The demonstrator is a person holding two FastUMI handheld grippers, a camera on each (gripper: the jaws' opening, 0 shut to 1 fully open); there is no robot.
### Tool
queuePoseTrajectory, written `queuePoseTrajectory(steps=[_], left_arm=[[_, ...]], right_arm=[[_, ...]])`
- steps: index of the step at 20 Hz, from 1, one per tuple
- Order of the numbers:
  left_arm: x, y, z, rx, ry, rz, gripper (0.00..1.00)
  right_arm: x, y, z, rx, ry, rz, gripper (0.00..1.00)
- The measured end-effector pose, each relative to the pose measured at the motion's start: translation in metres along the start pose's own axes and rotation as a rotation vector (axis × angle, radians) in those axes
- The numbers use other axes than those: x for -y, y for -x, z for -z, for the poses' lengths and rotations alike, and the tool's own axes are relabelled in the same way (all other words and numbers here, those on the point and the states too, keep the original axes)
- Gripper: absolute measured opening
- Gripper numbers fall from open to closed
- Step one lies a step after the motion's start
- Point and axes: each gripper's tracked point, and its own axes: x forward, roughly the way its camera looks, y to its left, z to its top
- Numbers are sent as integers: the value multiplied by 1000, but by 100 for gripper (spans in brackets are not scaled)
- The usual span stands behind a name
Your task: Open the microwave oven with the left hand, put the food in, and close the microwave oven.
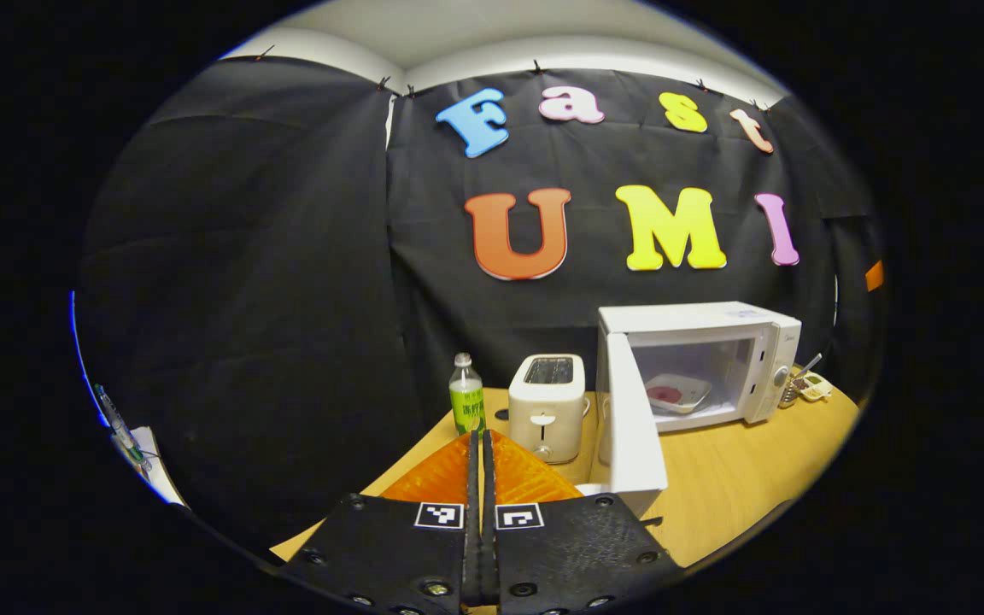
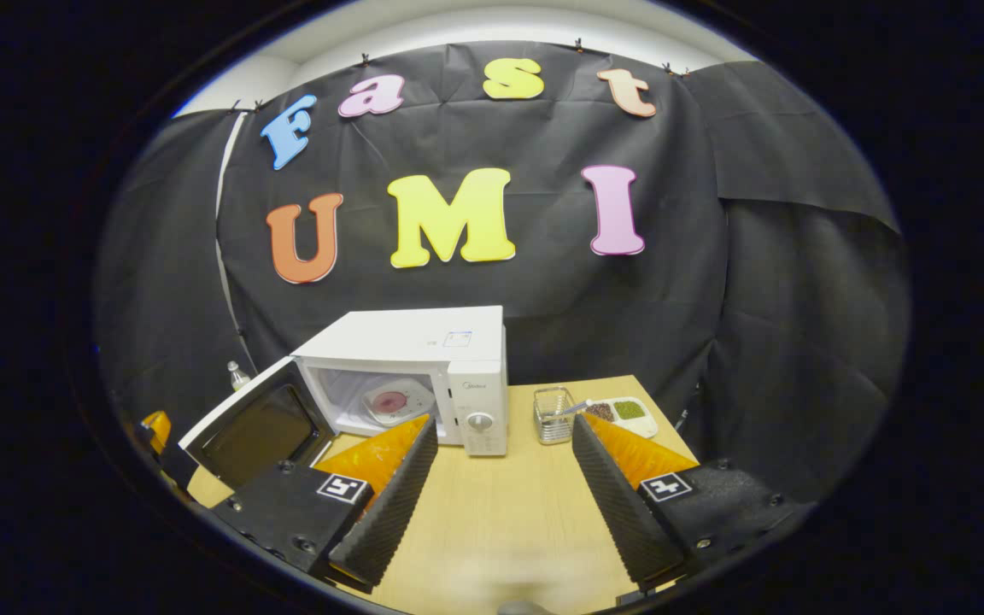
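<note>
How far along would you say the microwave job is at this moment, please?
The microwave door stands open, and a plate of food already sits inside. Nothing is in hand: the right gripper is open and empty, and the left gripper is shut on nothing, back from the door. Closing the door is what remains.

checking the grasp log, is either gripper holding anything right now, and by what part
Nothing is held. The left gripper is shut on nothing; the right gripper has its jaws wide open. The plate of food already sits inside the microwave.
</note>
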Motion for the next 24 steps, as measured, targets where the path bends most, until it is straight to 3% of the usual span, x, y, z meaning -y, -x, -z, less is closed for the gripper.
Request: queuePoseTrajectory(steps=[3,4,5,6,8,9,10,11,12,14,16,17,18,19,20,22,23,24], left_arm=[[2,-10,27,-46,-14,10,0],[5,-12,34,-58,-18,15,11],[9,-13,38,-69,-13,23,0],[10,-14,40,-71,-9,27,0],[20,-16,44,-74,-16,48,0],[22,-16,47,-80,-29,43,0],[24,-18,48,-82,-35,42,0],[26,-16,47,-82,-25,48,0],[30,-15,47,-84,-14,55,0],[40,-13,50,-89,-13,71,0],[59,-9,51,-88,-15,103,0],[68,-7,51,-88,-18,119,0],[78,-3,52,-88,-18,139,0],[89,0,51,-85,-21,160,0],[98,2,50,-80,-26,179,0],[119,5,53,-86,-25,221,0],[130,6,55,-90,-27,243,0],[141,7,55,-90,-27,262,0]], right_arm=[[5,3,3,-14,4,4,92],[8,2,3,-17,8,8,100],[11,1,4,-24,9,15,92],[14,2,5,-34,7,21,100],[18,2,3,-31,-1,30,100],[20,4,4,-36,0,33,92],[20,4,5,-35,1,34,92],[21,4,3,-33,5,34,100],[22,4,3,-32,6,37,92],[22,3,2,-33,-1,36,92],[24,2,0,-30,-6,37,92],[26,2,-1,-29,-5,38,100],[26,2,-2,-25,-4,37,100],[27,2,-3,-24,-1,37,92],[26,3,-4,-20,2,32,100],[29,4,-6,-13,13,30,100],[30,5,-7,-8,19,32,92],[30,6,-9,-4,21,31,100]])
